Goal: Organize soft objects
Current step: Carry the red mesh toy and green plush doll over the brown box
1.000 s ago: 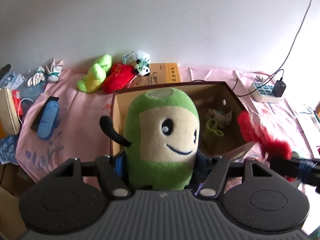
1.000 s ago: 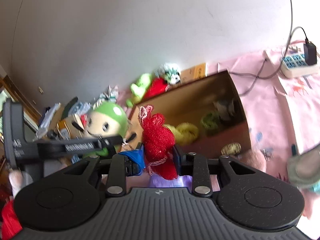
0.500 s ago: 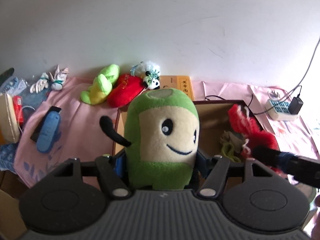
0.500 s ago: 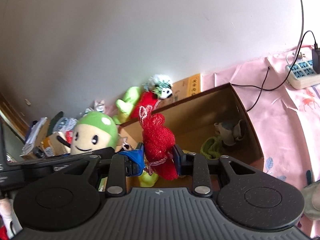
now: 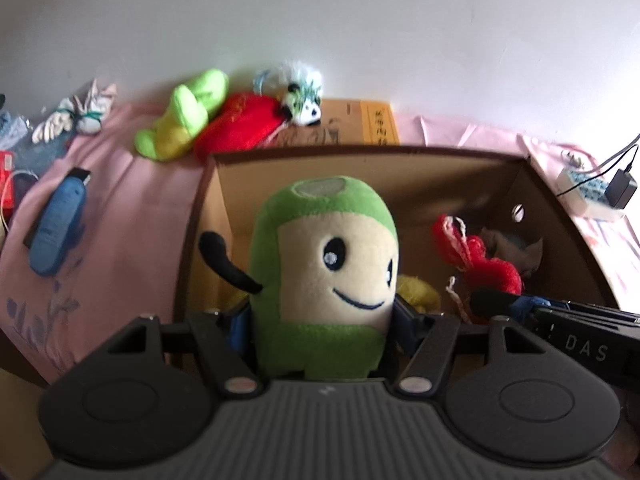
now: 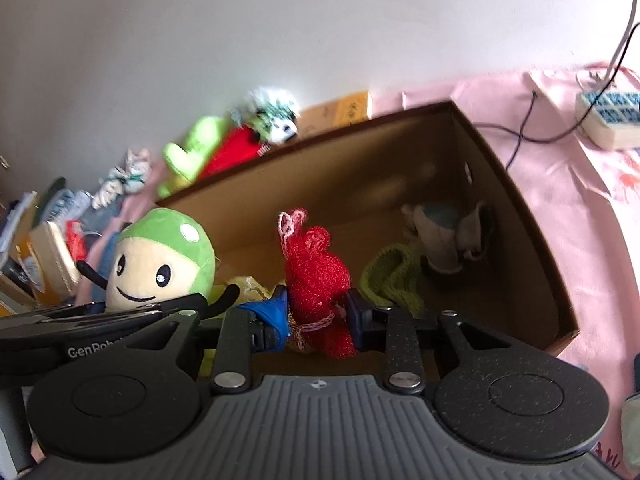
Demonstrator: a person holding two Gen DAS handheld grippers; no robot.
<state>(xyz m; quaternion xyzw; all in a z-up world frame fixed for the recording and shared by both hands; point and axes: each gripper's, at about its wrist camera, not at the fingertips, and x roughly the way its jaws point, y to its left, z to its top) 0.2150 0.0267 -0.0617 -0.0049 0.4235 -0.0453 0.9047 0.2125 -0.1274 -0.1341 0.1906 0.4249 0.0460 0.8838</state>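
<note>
- Left gripper (image 5: pixel 320 320) pinches the green plush (image 5: pixel 326 280) at its lower body; the fingers stand fairly wide, pressed into both flanks
- Right gripper (image 6: pixel 318 320) pinches the red mesh puff (image 6: pixel 316 280); its fingers are close together, squeezing the puff's waist
- In the left view the right gripper comes in from 4 o'clock with the puff at its tip
- In the right view the left gripper crosses at 9 o'clock with the plush
- The plush stands upright, long axis toward 12 o'clock, face to the camera, one black arm out toward 9 o'clock; it hangs over the near left part of the box (image 5: pixel 560 216)
- The puff is upright too, long axis toward 12, its string loop at the top; it hangs over the middle of the box
- One open cardboard box on the pink cloth (image 5: pixel 120 200)
- Inside the box, three soft things: a yellow one (image 5: pixel 420 290) low at the front, a green knit piece (image 6: pixel 394 276) and a grey-white piece (image 6: pixel 444 240) toward 2 o'clock
- Behind the box at 11 o'clock, three toys in a row: lime plush (image 5: pixel 184 116), red plush (image 5: pixel 244 124), panda (image 5: pixel 306 100), all touching
- One power strip (image 6: pixel 608 120) at 2 o'clock, well apart from the box
</note>
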